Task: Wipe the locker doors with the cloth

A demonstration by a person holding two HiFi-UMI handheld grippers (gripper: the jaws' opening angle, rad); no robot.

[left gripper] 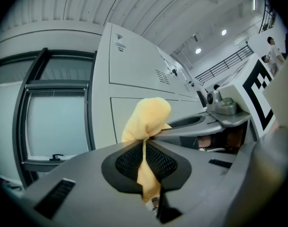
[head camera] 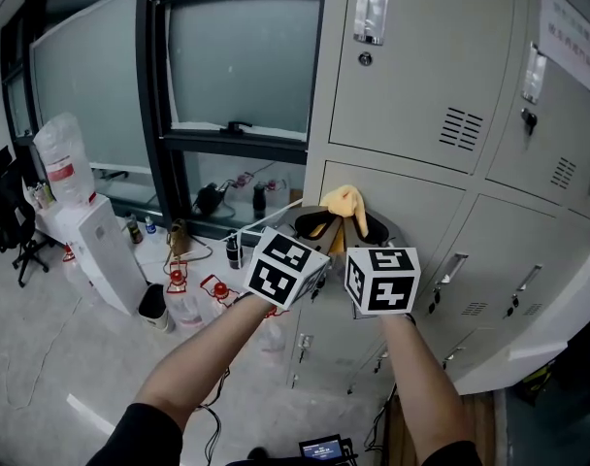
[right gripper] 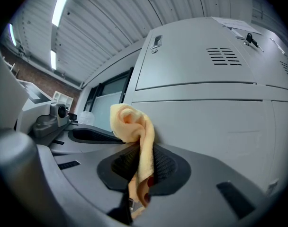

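I hold one yellow cloth with both claws at once. My left claw is pressed together on the cloth. A thin strip of it runs down between the two black pads, and a soft lump puffs out past the tips. My right claw pinches the same cloth the same way, with a rolled bunch sticking up past its tips. The two claws sit side by side and point at the grey lockers. Their marker cubes are close together in the head view. The cloth is up in front of the lower door, near that door's top left corner. It is just under the line where the upper door ends. It is very near the metal, but I cannot tell if it touches. The upper door has a shiny handle at the top and a small set of air slots lower down. A white paper sign is stuck on a locker further right. To the left of the lockers is a big window with a dark frame. Below it, on the floor, stands a white water cooler with a bottle on top. A black office chair is at the far left.
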